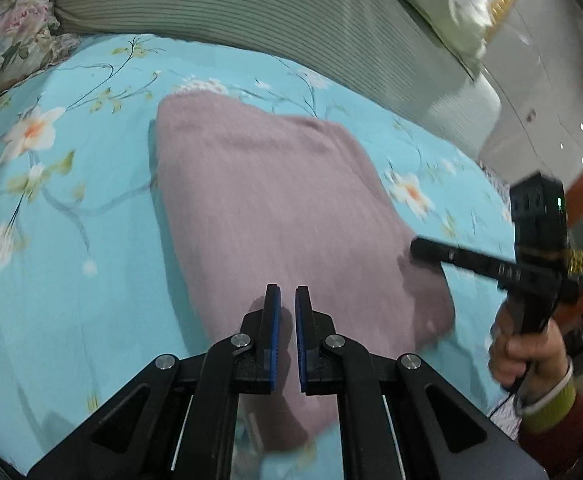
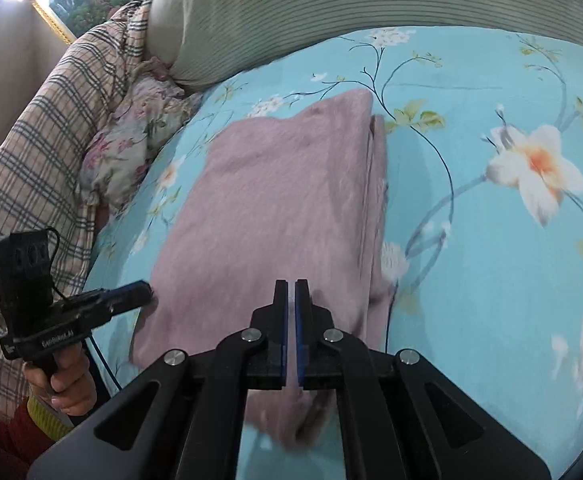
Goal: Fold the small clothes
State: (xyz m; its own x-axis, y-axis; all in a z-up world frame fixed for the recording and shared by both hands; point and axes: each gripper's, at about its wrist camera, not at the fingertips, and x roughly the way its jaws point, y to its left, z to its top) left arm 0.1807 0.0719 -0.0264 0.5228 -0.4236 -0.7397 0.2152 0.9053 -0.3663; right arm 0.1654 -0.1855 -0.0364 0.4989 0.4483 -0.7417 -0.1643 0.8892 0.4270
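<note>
Left gripper sits nearest, jaws almost closed with a thin gap, holding nothing, over the near edge of the folded mauve garment on the bed. Garment's long axis runs away from both grippers. Right gripper, jaws nearly shut and empty, hovers above its near right corner.

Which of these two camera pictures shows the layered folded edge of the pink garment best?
The right wrist view: the pink garment shows its stacked layers along the right edge, sharp against the blue sheet. The left wrist view shows the garment's flat top only, motion-blurred, with no layers visible.
</note>
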